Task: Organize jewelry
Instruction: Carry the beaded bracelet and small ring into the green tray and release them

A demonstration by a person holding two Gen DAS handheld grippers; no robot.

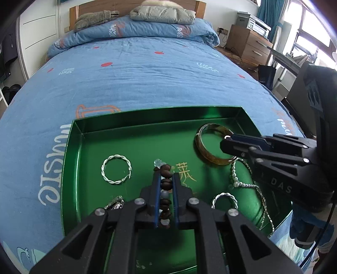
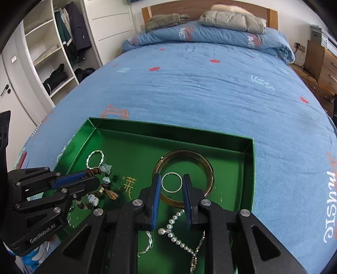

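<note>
A green tray lies on the blue bed and holds the jewelry. My left gripper is shut on a brown bead bracelet with pale charms. My right gripper is shut on a thin silver ring, just above an amber bangle. A twisted silver bangle lies at the tray's left. A pearl chain lies under the right gripper.
A second twisted silver ring and a small silver clasp piece lie near the tray's front. The blue quilt spreads beyond, with folded bedding at the headboard. A wooden nightstand stands right, a wardrobe left.
</note>
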